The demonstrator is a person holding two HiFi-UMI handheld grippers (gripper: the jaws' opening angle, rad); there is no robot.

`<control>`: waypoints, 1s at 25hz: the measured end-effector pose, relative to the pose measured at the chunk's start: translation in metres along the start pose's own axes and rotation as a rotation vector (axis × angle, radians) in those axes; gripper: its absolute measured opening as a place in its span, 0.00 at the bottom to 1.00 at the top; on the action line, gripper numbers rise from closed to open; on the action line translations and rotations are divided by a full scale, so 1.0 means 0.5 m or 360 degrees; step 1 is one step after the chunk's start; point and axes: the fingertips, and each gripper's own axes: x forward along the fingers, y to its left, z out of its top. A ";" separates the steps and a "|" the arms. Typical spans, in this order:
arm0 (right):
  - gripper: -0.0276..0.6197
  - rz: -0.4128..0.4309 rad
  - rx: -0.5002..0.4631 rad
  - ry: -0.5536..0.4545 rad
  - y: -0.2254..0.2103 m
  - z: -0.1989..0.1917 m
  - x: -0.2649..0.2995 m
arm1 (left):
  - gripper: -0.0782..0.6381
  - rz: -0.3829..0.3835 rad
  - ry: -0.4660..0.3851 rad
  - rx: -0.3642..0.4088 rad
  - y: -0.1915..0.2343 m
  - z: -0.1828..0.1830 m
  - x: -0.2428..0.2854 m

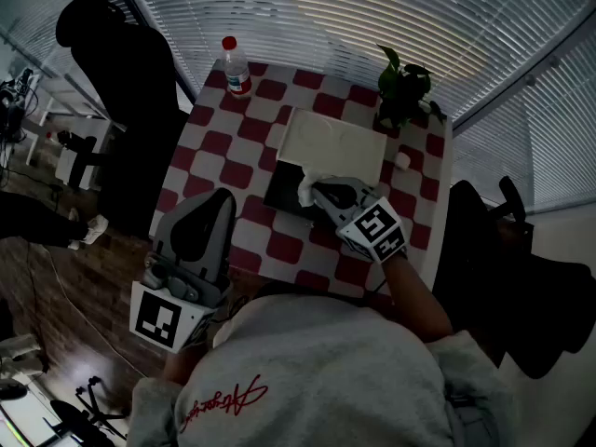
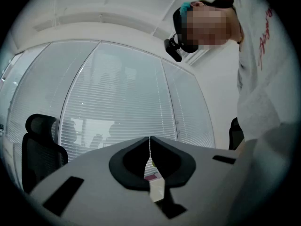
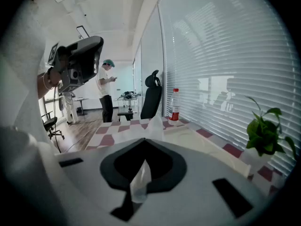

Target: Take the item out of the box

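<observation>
Pinch on: my right claw (image 1: 323,195) clamps the crumpled white item (image 1: 306,190) over the dark box (image 1: 282,197) at frame centre, likely to draw it clear. My left claw (image 1: 213,209) is pressed together, parked lower left, out of the way.

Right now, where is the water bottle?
In the head view the water bottle stands at the far left corner of the checkered table, left of the open box, opposite the plant.
</observation>
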 end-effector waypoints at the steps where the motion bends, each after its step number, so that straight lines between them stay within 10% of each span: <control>1: 0.06 0.0003 0.0006 -0.0019 0.001 0.006 -0.002 | 0.13 -0.0001 0.0002 -0.0004 -0.001 0.000 0.001; 25: 0.06 -0.0005 0.0074 -0.0446 0.006 0.140 -0.070 | 0.13 -0.0027 0.0008 -0.0016 0.000 -0.008 0.007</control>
